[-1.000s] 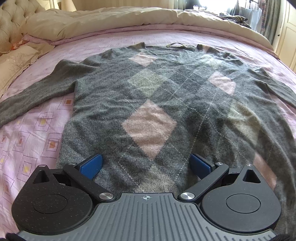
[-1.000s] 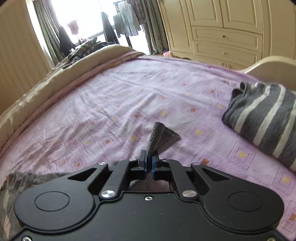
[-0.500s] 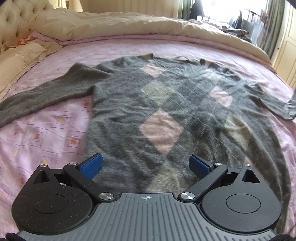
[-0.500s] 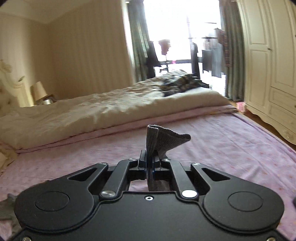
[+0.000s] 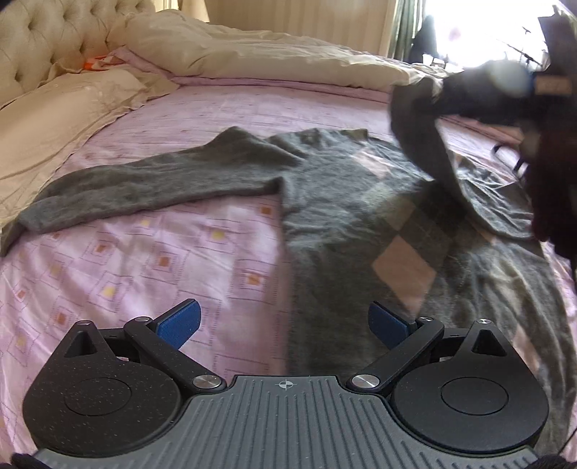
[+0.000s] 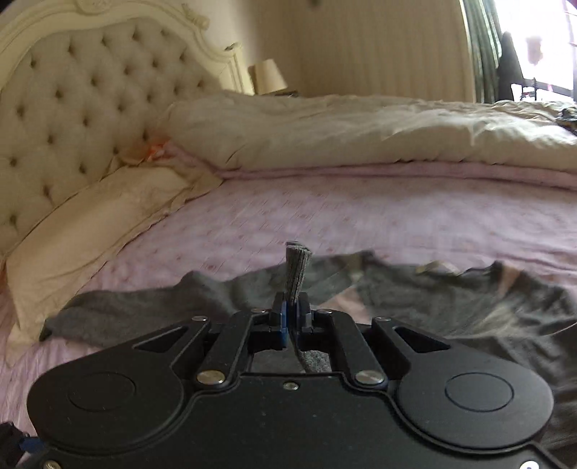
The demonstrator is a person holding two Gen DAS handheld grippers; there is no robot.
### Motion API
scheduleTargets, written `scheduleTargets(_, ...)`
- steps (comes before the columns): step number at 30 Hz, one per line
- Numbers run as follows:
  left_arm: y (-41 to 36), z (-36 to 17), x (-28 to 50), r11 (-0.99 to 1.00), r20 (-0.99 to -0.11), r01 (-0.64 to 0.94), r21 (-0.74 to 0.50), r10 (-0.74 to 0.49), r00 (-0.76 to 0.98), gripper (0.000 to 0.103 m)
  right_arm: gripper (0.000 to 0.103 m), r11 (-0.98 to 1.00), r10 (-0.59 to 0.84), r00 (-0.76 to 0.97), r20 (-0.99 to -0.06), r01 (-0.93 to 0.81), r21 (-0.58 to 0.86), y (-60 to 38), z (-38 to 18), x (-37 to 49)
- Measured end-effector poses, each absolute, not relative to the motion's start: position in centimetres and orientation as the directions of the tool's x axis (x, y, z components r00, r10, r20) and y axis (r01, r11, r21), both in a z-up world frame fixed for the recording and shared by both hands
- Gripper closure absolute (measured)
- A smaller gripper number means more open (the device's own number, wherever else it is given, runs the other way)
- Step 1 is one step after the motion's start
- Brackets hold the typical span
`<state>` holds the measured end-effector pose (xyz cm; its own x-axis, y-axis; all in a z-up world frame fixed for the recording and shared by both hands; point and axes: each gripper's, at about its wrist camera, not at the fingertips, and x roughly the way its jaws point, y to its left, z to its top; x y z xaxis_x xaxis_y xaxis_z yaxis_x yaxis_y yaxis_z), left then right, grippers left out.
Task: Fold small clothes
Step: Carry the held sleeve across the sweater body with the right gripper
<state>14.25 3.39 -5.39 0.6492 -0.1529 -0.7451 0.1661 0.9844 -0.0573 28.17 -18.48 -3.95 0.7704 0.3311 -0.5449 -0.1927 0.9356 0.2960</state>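
Observation:
A grey argyle sweater [image 5: 360, 202] with pale pink diamonds lies flat on the pink bedsheet [image 5: 144, 259]. One sleeve [image 5: 144, 184] stretches out flat to the left. My left gripper [image 5: 285, 321] hangs open just above the sweater's lower left hem, nothing between its blue pads [image 5: 180, 321]. My right gripper [image 6: 290, 306] is shut on the cuff of the other sleeve [image 6: 297, 267]. In the left wrist view that gripper [image 5: 505, 93] shows blurred at the upper right, with the lifted sleeve [image 5: 429, 144] draped from it across the sweater's body [image 6: 468, 310].
A cream duvet [image 6: 360, 133] is bunched along the far side of the bed. A cream pillow [image 6: 93, 213] lies by the tufted headboard [image 6: 72, 93] on the left. A lamp [image 6: 268, 75] stands behind the bed. A bright window [image 5: 487, 32] is at the far right.
My right gripper has swung the sleeve cuff from the bed's right side, up and over the sweater toward the headboard. My left gripper has drifted left along the hem, still open.

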Motion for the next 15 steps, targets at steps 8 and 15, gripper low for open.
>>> scheduleTargets(8,4.3,-5.4,15.6,0.983,-0.744,0.179,-0.037,-0.147,0.652,0.003,0.046,0.898,0.412,0.750,-0.517,-0.240,0.368,-17.2,-7.5,24.9)
scheduleTargets(15,2.2,-4.4,19.5,0.968,-0.726,0.229,-0.097,-0.227,0.649,0.003,0.045,0.915,0.291,0.820,-0.492,-0.087,0.394,-24.4,-7.5,20.4)
